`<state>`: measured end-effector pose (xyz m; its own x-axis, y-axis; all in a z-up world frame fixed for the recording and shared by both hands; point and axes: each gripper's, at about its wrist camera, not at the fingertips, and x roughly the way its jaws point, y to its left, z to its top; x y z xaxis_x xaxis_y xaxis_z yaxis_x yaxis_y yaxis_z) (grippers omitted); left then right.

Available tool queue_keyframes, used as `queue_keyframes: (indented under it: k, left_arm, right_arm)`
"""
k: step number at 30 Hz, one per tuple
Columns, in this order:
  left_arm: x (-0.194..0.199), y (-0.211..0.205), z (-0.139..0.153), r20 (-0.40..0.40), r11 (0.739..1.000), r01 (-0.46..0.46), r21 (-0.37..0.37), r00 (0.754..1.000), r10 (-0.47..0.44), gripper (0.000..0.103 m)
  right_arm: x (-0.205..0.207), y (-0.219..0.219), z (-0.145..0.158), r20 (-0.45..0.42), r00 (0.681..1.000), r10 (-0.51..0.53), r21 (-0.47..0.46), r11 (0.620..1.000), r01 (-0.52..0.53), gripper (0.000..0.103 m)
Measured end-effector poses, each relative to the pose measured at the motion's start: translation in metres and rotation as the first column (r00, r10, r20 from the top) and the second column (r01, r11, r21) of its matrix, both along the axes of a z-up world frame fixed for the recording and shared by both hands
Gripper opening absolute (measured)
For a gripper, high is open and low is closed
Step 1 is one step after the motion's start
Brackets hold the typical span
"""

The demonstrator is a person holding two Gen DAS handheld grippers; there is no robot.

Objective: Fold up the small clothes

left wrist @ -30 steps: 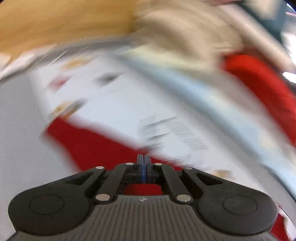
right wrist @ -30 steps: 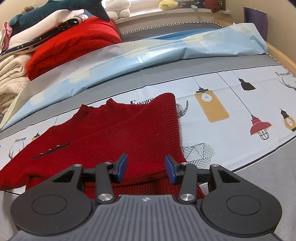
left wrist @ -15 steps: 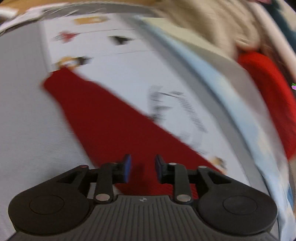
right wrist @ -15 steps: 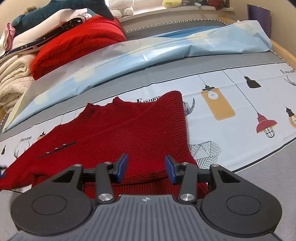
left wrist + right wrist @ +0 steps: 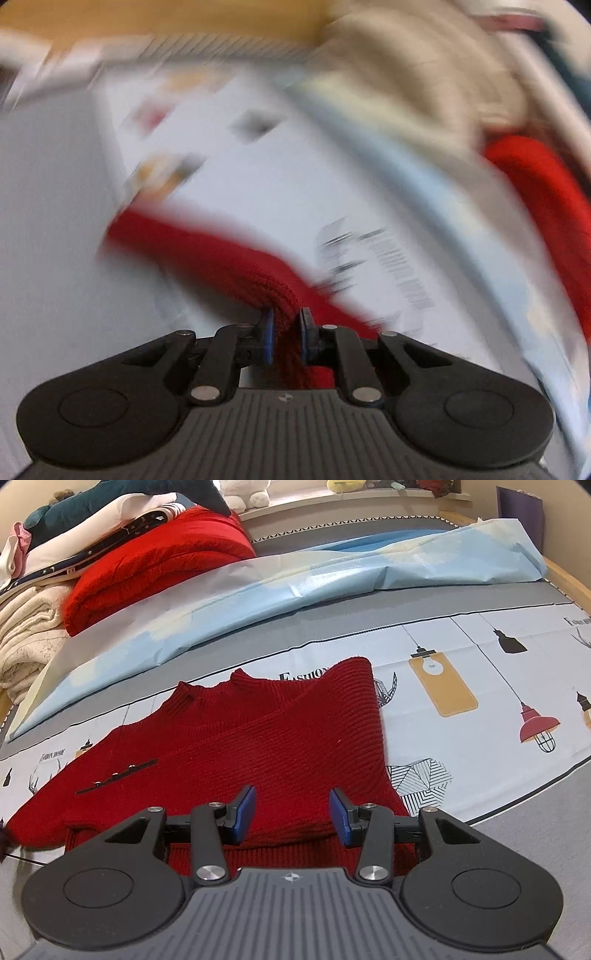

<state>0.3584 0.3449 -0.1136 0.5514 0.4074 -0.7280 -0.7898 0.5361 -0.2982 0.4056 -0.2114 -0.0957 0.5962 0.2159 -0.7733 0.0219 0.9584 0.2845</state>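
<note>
A dark red knit sweater (image 5: 258, 738) lies flat on the printed bed sheet (image 5: 461, 672), its right sleeve folded across the body. In the blurred left wrist view its other sleeve (image 5: 221, 258) runs away to the upper left. My left gripper (image 5: 284, 336) is closing its jaws on that sleeve, and a bunch of the knit sits pinched between the blue pads. My right gripper (image 5: 291, 812) hangs open just above the sweater's lower hem, with nothing between its fingers.
A stack of folded clothes stands at the back left: a bright red knit (image 5: 159, 565) and a cream blanket (image 5: 26, 635). A light blue sheet (image 5: 332, 576) lies crumpled behind the sweater. The wooden bed edge (image 5: 569, 579) runs along the right.
My left gripper went from shut and empty to open over the sleeve, then closed on a bunch of it. The right gripper has barely moved and stays open.
</note>
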Motion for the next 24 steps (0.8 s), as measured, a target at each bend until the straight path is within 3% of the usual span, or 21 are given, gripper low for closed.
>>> queue_keyframes:
  k: [2,3,4,6,7,8,9,10,11,12,13,14,15,17,20,24]
  left_arm:
    - [0.015,-0.047,0.038,0.091,0.978,0.162,0.134,0.980,-0.175,0.013]
    - [0.020,-0.073,0.051,0.127,0.952,0.243,0.185,0.955,-0.268,0.013]
    - [0.025,-0.104,0.064,0.163,0.913,0.338,0.229,0.911,-0.378,0.013]
    - [0.030,-0.165,0.077,0.207,0.826,0.500,0.260,0.807,-0.554,0.013]
    - [0.032,-0.193,0.076,0.220,0.778,0.583,0.235,0.747,-0.627,0.014]
    - [0.036,-0.221,0.072,0.224,0.712,0.676,0.192,0.676,-0.702,0.015]
    - [0.041,-0.246,0.064,0.213,0.626,0.766,0.147,0.594,-0.776,0.018]
    - [0.042,-0.265,0.057,0.205,0.561,0.820,0.112,0.534,-0.820,0.018]
    - [0.044,-0.277,0.048,0.207,0.519,0.852,0.066,0.497,-0.843,0.019]
    - [0.047,-0.280,0.041,0.210,0.505,0.863,0.013,0.491,-0.845,0.021]
    - [0.050,-0.277,0.035,0.215,0.503,0.863,-0.045,0.500,-0.839,0.021]
    - [0.053,-0.270,0.031,0.215,0.520,0.849,-0.092,0.527,-0.822,0.021]
    - [0.058,-0.256,0.029,0.198,0.559,0.821,-0.116,0.571,-0.797,0.021]
    - [0.060,-0.237,0.028,0.150,0.626,0.774,-0.098,0.633,-0.759,0.021]
    - [0.069,-0.209,0.017,0.001,0.721,0.689,-0.074,0.723,-0.690,0.021]
    - [0.074,-0.169,0.001,-0.107,0.805,0.576,-0.143,0.799,-0.591,0.021]
  right_arm:
    - [-0.001,0.001,0.000,0.001,1.000,0.005,0.003,1.000,-0.005,0.046]
    - [-0.001,0.001,0.000,0.001,1.000,0.008,0.004,1.000,-0.008,0.046]
    - [-0.001,0.002,0.000,0.001,1.000,0.013,0.003,1.000,-0.013,0.046]
    - [0.000,0.003,-0.002,-0.003,1.000,0.018,-0.001,1.000,-0.018,0.046]
    - [0.000,0.004,-0.003,-0.006,1.000,0.019,-0.002,1.000,-0.019,0.046]
    - [0.001,0.005,-0.005,-0.010,1.000,0.020,-0.003,1.000,-0.020,0.046]
    - [0.001,0.006,-0.006,-0.014,1.000,0.022,-0.004,1.000,-0.022,0.046]
    - [0.002,0.007,-0.008,-0.020,1.000,0.023,-0.003,1.000,-0.023,0.046]
    - [0.002,0.009,-0.009,-0.023,0.999,0.022,-0.001,1.000,-0.022,0.046]
    - [0.003,0.010,-0.010,-0.028,0.999,0.019,0.003,1.000,-0.019,0.046]
    - [0.004,0.010,-0.011,-0.033,0.999,0.017,0.007,1.000,-0.017,0.046]
    - [0.004,0.011,-0.012,-0.036,0.999,0.013,0.011,1.000,-0.013,0.046]
    - [0.005,0.011,-0.013,-0.039,0.999,0.011,0.016,1.000,-0.010,0.046]
    - [0.006,0.012,-0.013,-0.043,0.999,0.006,0.024,1.000,-0.005,0.046]
    - [0.010,0.012,-0.017,-0.049,0.999,-0.004,0.027,1.000,0.005,0.046]
    - [0.018,0.006,-0.029,-0.081,0.995,-0.056,0.055,0.997,0.060,0.046]
